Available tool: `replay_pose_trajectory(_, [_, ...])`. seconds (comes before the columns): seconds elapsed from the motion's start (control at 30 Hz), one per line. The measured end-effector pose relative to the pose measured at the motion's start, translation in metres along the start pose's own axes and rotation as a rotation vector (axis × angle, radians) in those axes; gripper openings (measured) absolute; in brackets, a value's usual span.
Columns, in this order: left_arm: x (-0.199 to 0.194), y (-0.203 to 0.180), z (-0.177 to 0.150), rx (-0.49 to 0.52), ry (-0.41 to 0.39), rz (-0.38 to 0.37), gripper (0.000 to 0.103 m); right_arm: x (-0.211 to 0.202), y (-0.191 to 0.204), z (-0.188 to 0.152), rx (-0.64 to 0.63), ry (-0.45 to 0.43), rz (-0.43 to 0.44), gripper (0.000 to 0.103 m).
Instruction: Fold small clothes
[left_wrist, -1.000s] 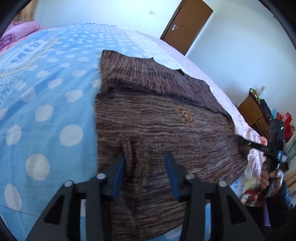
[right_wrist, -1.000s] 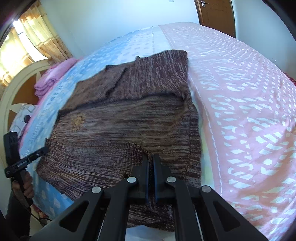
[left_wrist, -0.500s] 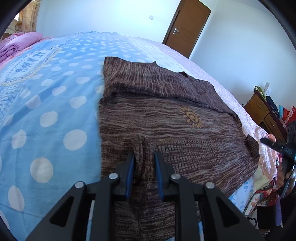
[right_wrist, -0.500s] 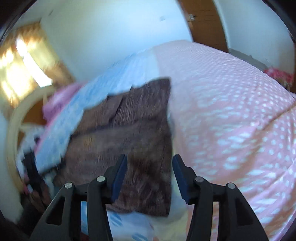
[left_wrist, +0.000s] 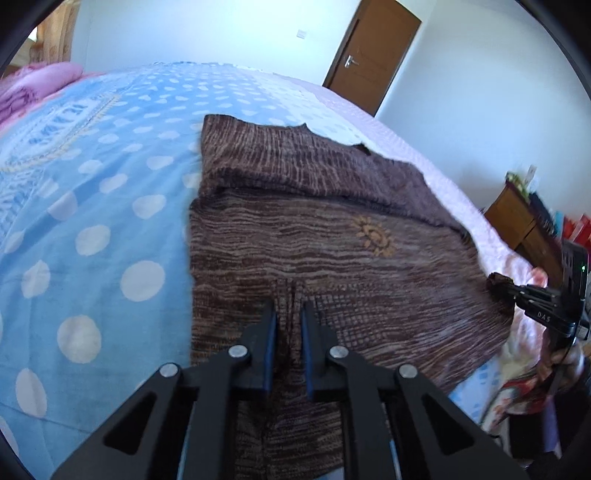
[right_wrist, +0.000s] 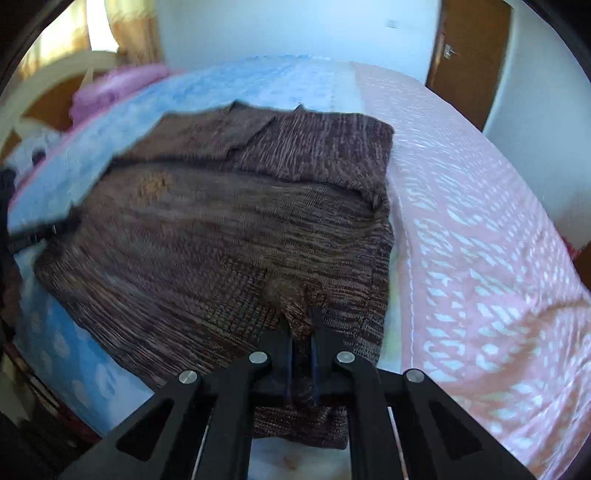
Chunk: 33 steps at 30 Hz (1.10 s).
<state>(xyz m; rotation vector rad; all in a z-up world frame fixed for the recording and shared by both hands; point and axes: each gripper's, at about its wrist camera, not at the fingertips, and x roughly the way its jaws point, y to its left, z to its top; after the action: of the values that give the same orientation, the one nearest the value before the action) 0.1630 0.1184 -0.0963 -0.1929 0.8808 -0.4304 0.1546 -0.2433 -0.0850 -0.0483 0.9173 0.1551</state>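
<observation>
A brown knitted sweater (left_wrist: 332, 258) lies flat on the bed (left_wrist: 92, 206), partly folded: its upper part is doubled over so that a darker band crosses the far side. Its long axis runs across the bed from the blue polka-dot side toward the pink side, with the lower hem facing the grippers at the near edge of the bed. A small tan sun motif (left_wrist: 373, 236) sits on the front panel, toward the middle.

The left gripper (left_wrist: 287, 314) sits at the sweater's near hem, close to its edge on the blue side; its blue-padded jaws are drawn in on a raised ridge of knit, pinching it. The right gripper (right_wrist: 301, 325) is at the same hem on the pink side, jaws nearly together with a bunched tuft of the sweater (right_wrist: 258, 229) caught between them. In the left wrist view the right gripper (left_wrist: 500, 286) shows at the sweater's far corner, holding fabric there.

A brown door (left_wrist: 373, 55) stands in the white wall beyond the bed, and pink bedding (left_wrist: 33, 85) lies at the head end.
</observation>
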Motion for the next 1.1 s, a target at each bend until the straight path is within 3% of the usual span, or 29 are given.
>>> replay_pose_trajectory(0.17, [-0.011,-0.003,0.013,-0.033,-0.047,-0.011,0.012,-0.029,-0.015,0.016,0.118,-0.099,0.057,0.007])
replay_pose_trajectory(0.37, [-0.023,-0.015,0.037,-0.024,-0.098,-0.019,0.012,-0.038,-0.023,0.037,0.193,-0.149,0.115,0.007])
replay_pose_trajectory(0.7, [-0.029,-0.004,0.080,-0.065,-0.163,0.012,0.012,-0.059,-0.026,0.080,0.157,-0.263,0.088,0.007])
replay_pose_trajectory(1.1, [0.003,0.015,0.125,-0.116,-0.159,0.057,0.012,-0.037,-0.025,0.122,0.099,-0.290,0.026,0.007])
